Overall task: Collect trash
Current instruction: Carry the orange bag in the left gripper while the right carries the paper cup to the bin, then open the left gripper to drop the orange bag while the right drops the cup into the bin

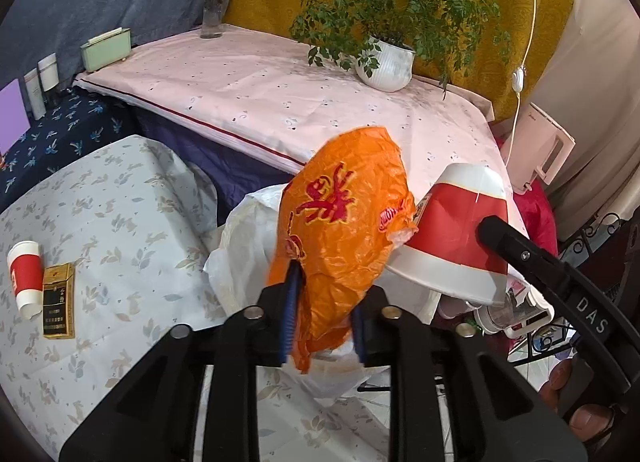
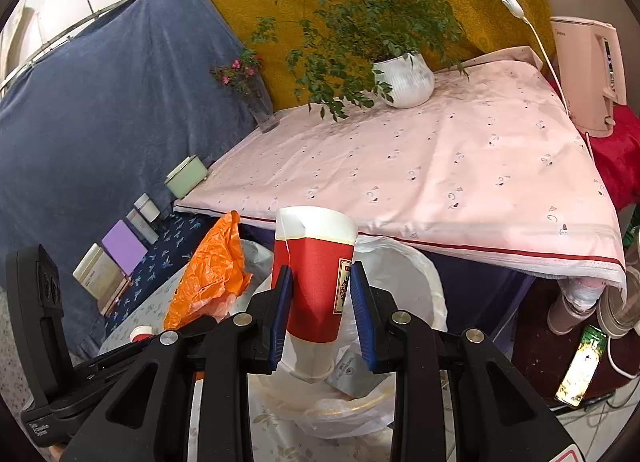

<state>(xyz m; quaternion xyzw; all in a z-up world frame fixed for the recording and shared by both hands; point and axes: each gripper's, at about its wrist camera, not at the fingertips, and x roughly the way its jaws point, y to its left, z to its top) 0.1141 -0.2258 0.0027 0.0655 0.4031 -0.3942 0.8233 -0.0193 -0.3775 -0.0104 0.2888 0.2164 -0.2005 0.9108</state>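
My left gripper (image 1: 325, 304) is shut on a crumpled orange plastic wrapper (image 1: 344, 222) with red characters and holds it above the white-lined trash bin (image 1: 240, 246). The wrapper also shows in the right wrist view (image 2: 212, 274). My right gripper (image 2: 320, 302) is shut on a red and white paper cup (image 2: 314, 274), upright with a tea-bag string over its rim, above the bin (image 2: 404, 274). That cup shows tilted in the left wrist view (image 1: 456, 230). Another red and white paper cup (image 1: 25, 280) and a gold cigarette pack (image 1: 59, 301) lie on the floral cloth at the left.
A pink-clothed table (image 1: 280, 94) stands behind the bin with a potted plant (image 1: 386, 62), a glass flower vase (image 1: 214, 10) and a green box (image 1: 106, 48). A pink kettle (image 2: 588, 74) stands at the right. Bottles and boxes (image 2: 120, 258) stand on a dark blue cloth.
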